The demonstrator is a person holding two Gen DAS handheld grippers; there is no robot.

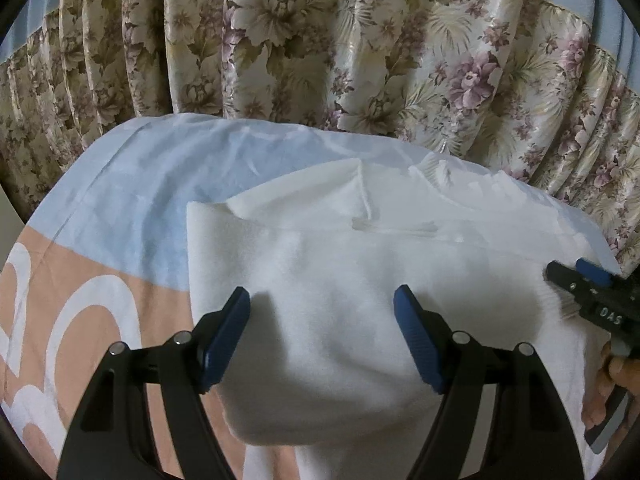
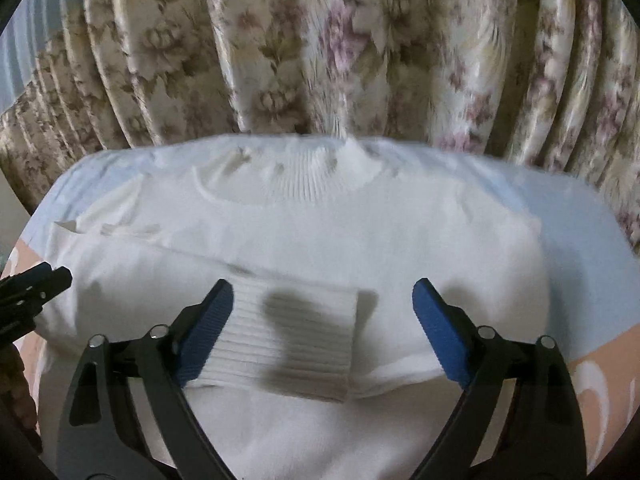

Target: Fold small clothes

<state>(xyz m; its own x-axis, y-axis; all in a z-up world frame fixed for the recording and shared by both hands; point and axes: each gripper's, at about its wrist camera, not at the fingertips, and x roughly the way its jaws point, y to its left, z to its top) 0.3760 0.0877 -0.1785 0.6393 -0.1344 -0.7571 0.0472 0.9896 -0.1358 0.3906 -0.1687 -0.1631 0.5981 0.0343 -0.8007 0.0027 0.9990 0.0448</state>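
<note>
One white sweater (image 2: 304, 248) lies across the middle of both views, with one ribbed collar (image 2: 316, 176) at upper centre of the right wrist view and one ribbed cuff (image 2: 288, 344) at lower centre. Two grippers show: the left gripper (image 1: 320, 336) at the bottom of its own view and the right gripper (image 2: 324, 332) likewise, each with two blue pads (image 1: 224, 340). There is one bedsheet (image 1: 132, 200) at left and one floral curtain (image 1: 320, 40) across the top.
</note>
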